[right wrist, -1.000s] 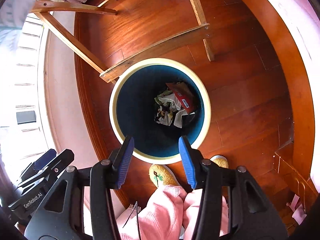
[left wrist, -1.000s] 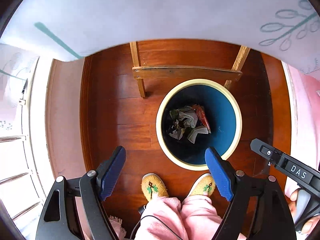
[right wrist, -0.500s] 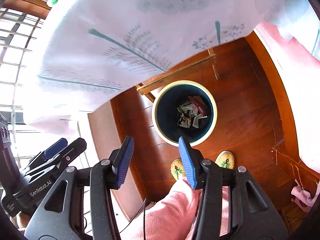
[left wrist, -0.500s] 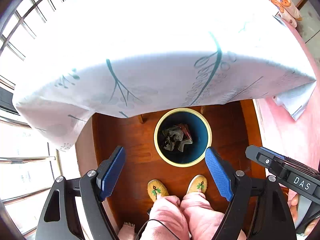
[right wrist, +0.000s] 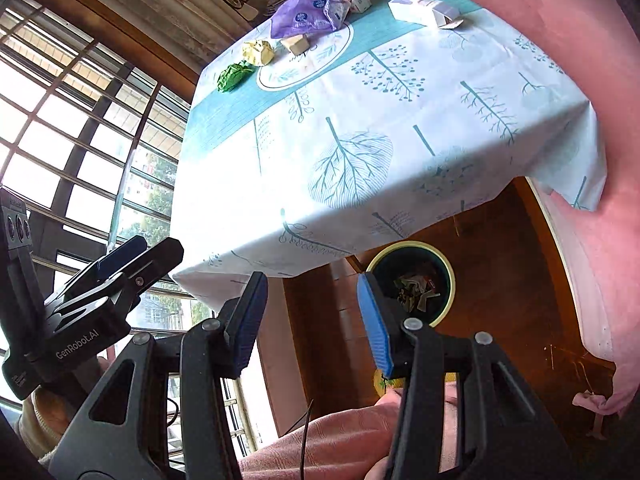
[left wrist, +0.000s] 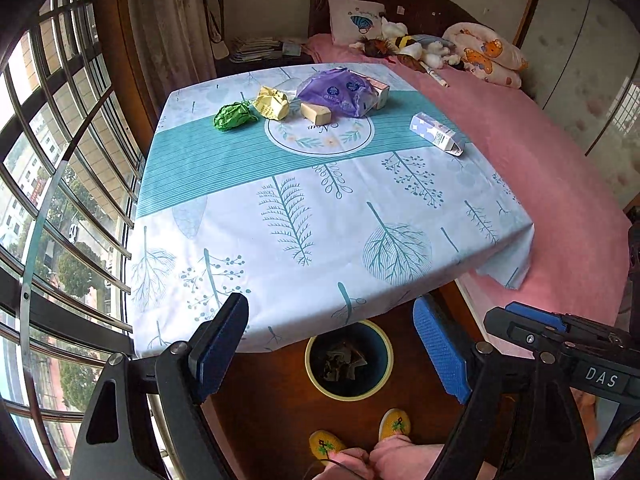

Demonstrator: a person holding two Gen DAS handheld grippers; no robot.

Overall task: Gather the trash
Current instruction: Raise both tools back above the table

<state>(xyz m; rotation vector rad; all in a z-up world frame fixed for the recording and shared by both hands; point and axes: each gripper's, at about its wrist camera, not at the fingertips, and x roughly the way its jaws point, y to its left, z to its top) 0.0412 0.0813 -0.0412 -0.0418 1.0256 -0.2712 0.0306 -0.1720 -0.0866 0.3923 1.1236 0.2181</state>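
Note:
Trash lies at the far side of the leaf-print tablecloth (left wrist: 320, 216): a crumpled green wrapper (left wrist: 234, 116), a yellow paper ball (left wrist: 273, 103), a small tan box (left wrist: 316, 112), a purple bag (left wrist: 340, 94) and a white carton (left wrist: 438, 134). The same pieces show in the right wrist view, among them the green wrapper (right wrist: 234, 75) and the carton (right wrist: 424, 10). Below the table's near edge a blue bin (left wrist: 349, 360) with a cream rim holds crumpled trash; the bin (right wrist: 414, 282) shows from the right too. My left gripper (left wrist: 330, 344) and right gripper (right wrist: 312, 318) hang above the floor, both open and empty.
A pink bed (left wrist: 560, 184) with pillows and soft toys runs along the table's right side. Barred windows (left wrist: 52, 184) fill the left. The person's pink trousers and yellow slippers (left wrist: 394, 424) stand on the wooden floor by the bin.
Both grippers have risen from just over the bin to above table height. The tabletop and its trash have come into view, and the bin has shrunk below. Neither pair of jaws has changed.

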